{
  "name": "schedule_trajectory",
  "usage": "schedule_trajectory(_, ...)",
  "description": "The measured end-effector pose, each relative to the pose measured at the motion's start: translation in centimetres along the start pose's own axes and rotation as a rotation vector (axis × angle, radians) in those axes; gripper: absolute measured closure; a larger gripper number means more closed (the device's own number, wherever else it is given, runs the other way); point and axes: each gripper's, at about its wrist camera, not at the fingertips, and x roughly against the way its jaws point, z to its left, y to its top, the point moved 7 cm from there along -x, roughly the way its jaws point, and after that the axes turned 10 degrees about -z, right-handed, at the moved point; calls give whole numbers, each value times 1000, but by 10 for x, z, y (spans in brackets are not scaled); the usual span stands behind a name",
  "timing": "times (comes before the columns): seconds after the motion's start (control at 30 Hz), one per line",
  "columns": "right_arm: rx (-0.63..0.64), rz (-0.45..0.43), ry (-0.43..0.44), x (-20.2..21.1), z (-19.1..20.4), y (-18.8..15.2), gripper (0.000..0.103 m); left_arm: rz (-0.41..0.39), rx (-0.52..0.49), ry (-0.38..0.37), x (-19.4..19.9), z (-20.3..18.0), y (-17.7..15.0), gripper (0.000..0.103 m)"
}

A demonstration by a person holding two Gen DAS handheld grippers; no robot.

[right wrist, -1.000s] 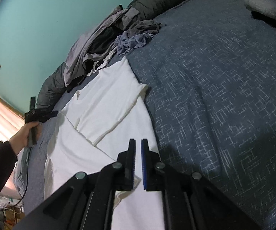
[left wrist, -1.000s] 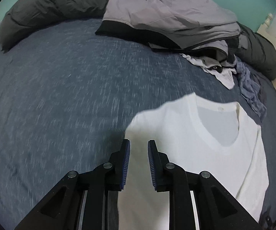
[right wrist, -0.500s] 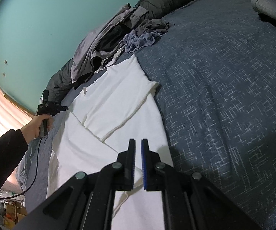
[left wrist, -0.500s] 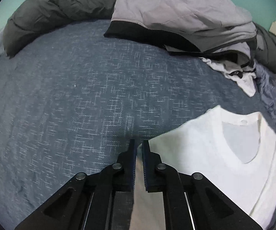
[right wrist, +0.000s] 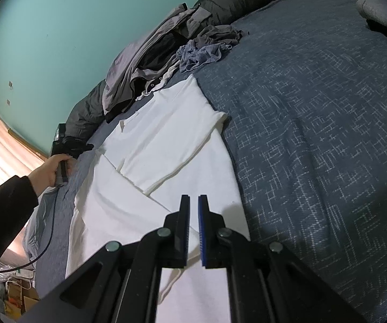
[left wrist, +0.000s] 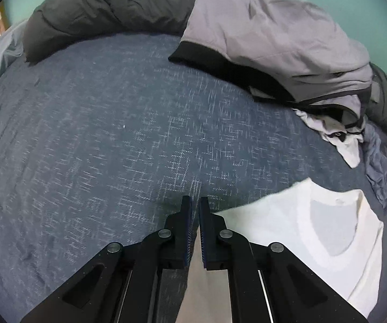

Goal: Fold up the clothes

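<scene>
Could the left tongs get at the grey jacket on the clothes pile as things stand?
Probably yes: only bare blue bedspread lies between the left tongs and the grey jacket, but they are shut on the white T-shirt.

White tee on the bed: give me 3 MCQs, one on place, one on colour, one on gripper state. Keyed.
1. Where is the pile of unfolded clothes relative to the white T-shirt?
A. Beyond its collar end, toward the wall
B. On top of it
C. On the floor

2. What colour is the wall?
A. Yellow
B. Teal
C. Red

3. How do the jaws of the left gripper stand?
A. Wide open
B. Nearly shut
C. Out of view

Key: 1 A, the pile lies past the neckline; 2 B, the right wrist view shows teal paint; 3 B, only a slim gap shows between the pads.
</scene>
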Motion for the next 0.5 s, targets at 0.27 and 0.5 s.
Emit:
schedule_trajectory(0.27,33,4,-23,3,5,-1,97,67,-97,-44,7,-14,-33,97)
schedule_trajectory(0.5,66,45,-54,-2,3,-4,97,81,-113,-16,-21,-22,-39,97)
